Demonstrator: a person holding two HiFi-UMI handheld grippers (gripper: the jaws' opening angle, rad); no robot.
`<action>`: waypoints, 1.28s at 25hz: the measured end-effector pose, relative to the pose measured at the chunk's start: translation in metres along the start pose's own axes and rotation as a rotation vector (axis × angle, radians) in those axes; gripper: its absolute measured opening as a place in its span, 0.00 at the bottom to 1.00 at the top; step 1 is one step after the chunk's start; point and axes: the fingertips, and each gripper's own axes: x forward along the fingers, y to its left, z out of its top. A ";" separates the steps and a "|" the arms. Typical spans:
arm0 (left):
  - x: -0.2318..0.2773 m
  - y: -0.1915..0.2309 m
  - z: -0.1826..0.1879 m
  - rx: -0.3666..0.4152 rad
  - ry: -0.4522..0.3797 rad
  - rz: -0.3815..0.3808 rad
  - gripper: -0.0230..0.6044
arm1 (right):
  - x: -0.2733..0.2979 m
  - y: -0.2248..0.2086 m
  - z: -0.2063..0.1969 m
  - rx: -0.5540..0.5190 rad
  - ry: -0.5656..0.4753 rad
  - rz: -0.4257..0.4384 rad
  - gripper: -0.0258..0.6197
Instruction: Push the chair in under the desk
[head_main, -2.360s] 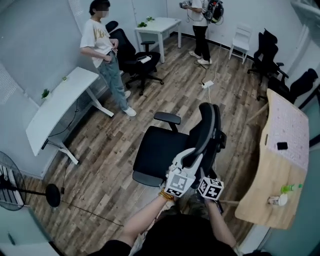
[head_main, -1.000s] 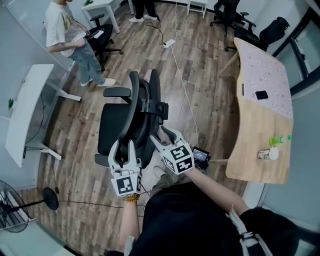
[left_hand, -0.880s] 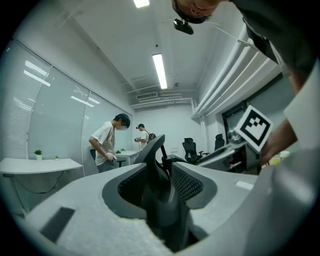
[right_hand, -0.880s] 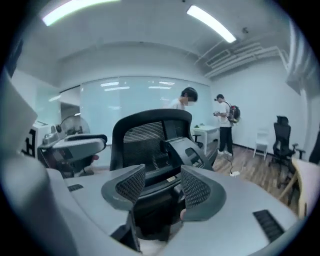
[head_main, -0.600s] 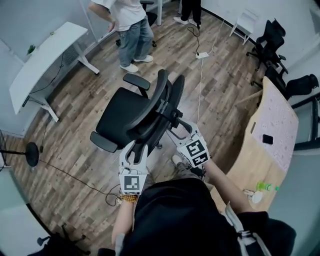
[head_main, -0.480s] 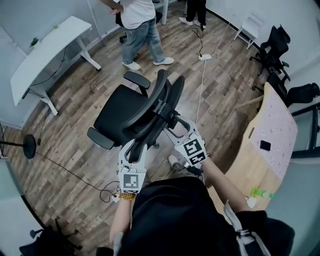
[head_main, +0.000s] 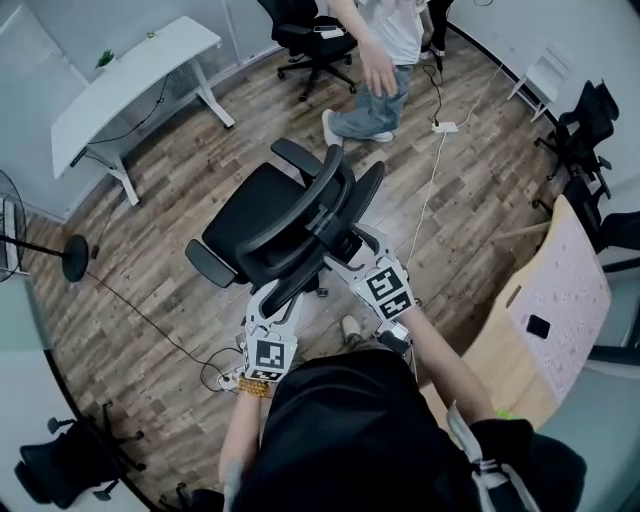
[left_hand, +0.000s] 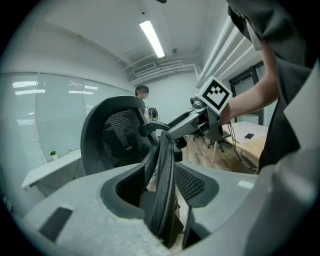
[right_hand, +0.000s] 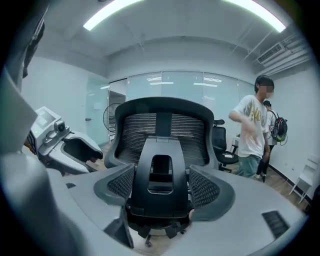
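Note:
The black mesh office chair (head_main: 270, 215) stands on the wood floor with its back toward me. My left gripper (head_main: 280, 294) straddles the backrest's thin side edge (left_hand: 162, 165); its jaws have just been opening and a dark gap shows beside the edge. My right gripper (head_main: 350, 246) straddles the chair's black back bracket (right_hand: 161, 185); its jaws have just been opening too and stand wide around it. The other gripper shows in each gripper view: the right gripper (left_hand: 192, 122) and the left gripper (right_hand: 70, 147). A white desk (head_main: 130, 70) is far left.
A person (head_main: 385, 45) in a white shirt walks just beyond the chair. A wooden desk (head_main: 560, 300) holding a phone is at the right. A floor fan (head_main: 70, 262) and cable lie left, and other black chairs (head_main: 585, 120) stand around the room.
The chair has turned and shifted with both grippers at its back. The left gripper sits lower on the backrest edge. The person has walked closer, and the white desk is nearer in view.

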 end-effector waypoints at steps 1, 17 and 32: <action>0.003 -0.001 -0.005 0.017 0.022 0.003 0.34 | 0.003 0.002 -0.001 -0.009 0.004 0.009 0.56; 0.006 -0.009 -0.039 0.184 0.220 -0.127 0.21 | 0.012 0.018 -0.002 -0.014 0.041 0.022 0.55; -0.053 0.065 -0.082 0.220 0.215 -0.249 0.22 | 0.056 0.098 0.018 0.075 0.082 0.025 0.56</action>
